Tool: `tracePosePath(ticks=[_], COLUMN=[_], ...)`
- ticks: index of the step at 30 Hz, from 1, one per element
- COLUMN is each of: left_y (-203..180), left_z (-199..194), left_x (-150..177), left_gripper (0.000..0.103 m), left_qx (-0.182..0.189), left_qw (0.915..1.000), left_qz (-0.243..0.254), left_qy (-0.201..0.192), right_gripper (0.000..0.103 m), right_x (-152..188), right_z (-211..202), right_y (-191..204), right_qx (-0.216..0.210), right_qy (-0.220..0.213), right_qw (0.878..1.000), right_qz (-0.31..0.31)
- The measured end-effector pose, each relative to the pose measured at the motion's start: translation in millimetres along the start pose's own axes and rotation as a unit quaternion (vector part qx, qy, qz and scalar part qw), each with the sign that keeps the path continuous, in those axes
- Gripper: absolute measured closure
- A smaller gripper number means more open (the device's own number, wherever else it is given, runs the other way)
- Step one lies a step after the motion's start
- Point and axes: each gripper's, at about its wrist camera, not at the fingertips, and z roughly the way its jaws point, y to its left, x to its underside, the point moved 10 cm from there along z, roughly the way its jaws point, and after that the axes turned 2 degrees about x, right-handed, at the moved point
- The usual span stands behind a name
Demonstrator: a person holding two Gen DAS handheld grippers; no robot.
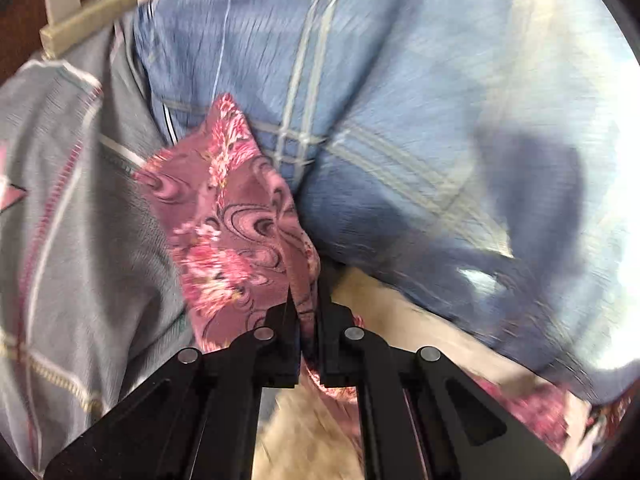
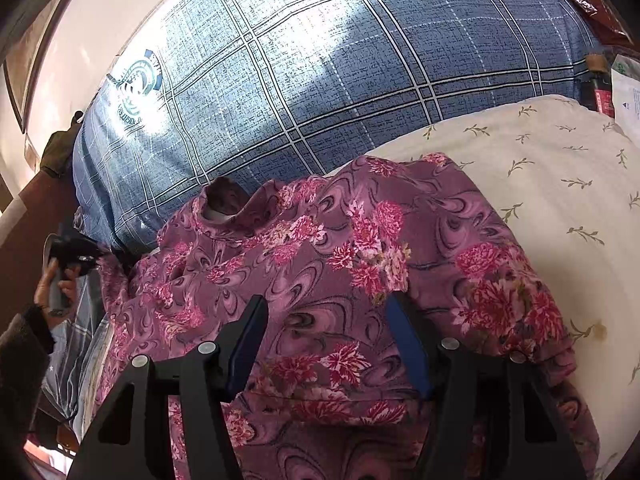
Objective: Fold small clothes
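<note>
The left gripper (image 1: 306,300) is pressed together on a fold of the floral top (image 1: 224,216), low in the middle of the left wrist view; the cloth runs up and to the left from its tips as a narrow tongue, most likely a sleeve or side edge, ending in a point near the frame's centre. The right gripper (image 2: 326,320) stands spread above the top (image 2: 320,248), its blue-lined fingers (image 2: 408,344) on either side of the cloth's middle without visibly pinching anything. In the right wrist view the top lies spread across the lower half of the frame, neck opening at centre left, its long axis running roughly from lower left to upper right, resting partly on a cream sheet (image 2: 540,168) with small sprigs and partly against a blue checked cover (image 2: 320,60). At the far left edge of that view a hand (image 2: 56,280) holds the other gripper at the top's left end, so the left one has that edge and the right sits nearer the body of the garment. As I judge it, the coming fold turns on carrying the pinched left edge across toward the right gripper, over the garment's middle. A round teal emblem (image 2: 136,84) with lettering is printed on the blue cover at upper left, but glare and distortion keep it from being read. The grey patterned cloth (image 1: 60,200) at the left of the left view is blurred.
</note>
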Motion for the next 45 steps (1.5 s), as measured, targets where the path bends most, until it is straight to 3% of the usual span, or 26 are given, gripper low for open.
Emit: tracePosePath(ticks=[6, 10, 14, 18, 20, 23, 26, 29, 30, 31, 33, 35, 37, 40, 42, 45], left_y=[-47, -110, -176, -232, -259, -273, -267, -240, -233, -220, -191, -155, -123, -94, -88, -87], left_z=[-88, -116, -111, -84, -64, -43, -53, -86, -98, -112, -126, -131, -121, -104, -94, -91], left_x=[37, 79, 126, 186, 227, 269, 283, 265, 258, 248, 232, 212, 204, 204, 207, 206], left_gripper=[0.099, 0.099, 0.099, 0.099, 0.099, 0.087, 0.074, 0.047, 0.044, 0.043, 0.030, 0.023, 0.023, 0.023, 0.023, 0.023], left_qx=[0.054, 0.083, 0.126, 0.175, 0.173, 0.154, 0.161, 0.218, 0.228, 0.234, 0.228, 0.207, 0.195, 0.219, 0.222, 0.227], left_qw=[0.9961, 0.9886, 0.9795, 0.9683, 0.9635, 0.9579, 0.9541, 0.9508, 0.9511, 0.9530, 0.9595, 0.9695, 0.9757, 0.9715, 0.9704, 0.9693], left_qz=[0.063, 0.121, 0.156, 0.171, 0.187, 0.207, 0.207, 0.168, 0.159, 0.151, 0.140, 0.116, 0.080, 0.016, 0.001, 0.000], left_qy=[-0.032, -0.036, -0.014, 0.047, 0.083, 0.127, 0.144, 0.142, 0.134, 0.118, 0.088, 0.059, 0.058, 0.091, 0.096, 0.094], right_gripper=[0.039, 0.039, 0.039, 0.039, 0.039, 0.039, 0.039, 0.039, 0.039, 0.039, 0.037, 0.038, 0.037, 0.037, 0.026, 0.026], right_x=[0, -1, -1, -1, -1, -1, -1, -1, -1, -2, -5, -11, -17, -28, -34, -38], right_z=[0, -1, -1, -2, -3, -3, -3, -2, -1, -1, 0, -4, -4, 5, 21, 58], right_y=[0, 0, 0, -1, -2, -3, -2, -1, 0, 1, 6, 24, 55, 109, 142, 158], right_qx=[-0.002, -0.004, -0.006, -0.010, -0.012, -0.017, -0.017, -0.014, -0.010, -0.005, 0.021, -0.005, -0.047, -0.066, -0.059, -0.033], right_qy=[-0.001, -0.002, -0.003, -0.004, -0.004, -0.004, -0.002, 0.002, 0.006, 0.010, 0.027, 0.028, 0.033, 0.047, 0.061, 0.091], right_qw=[1.000, 1.000, 1.000, 1.000, 1.000, 1.000, 1.000, 1.000, 1.000, 1.000, 0.999, 0.999, 0.998, 0.997, 0.995, 0.994], right_qz=[0.001, 0.003, 0.004, 0.007, 0.009, 0.013, 0.013, 0.013, 0.012, 0.012, 0.003, 0.027, 0.033, -0.013, -0.056, -0.050])
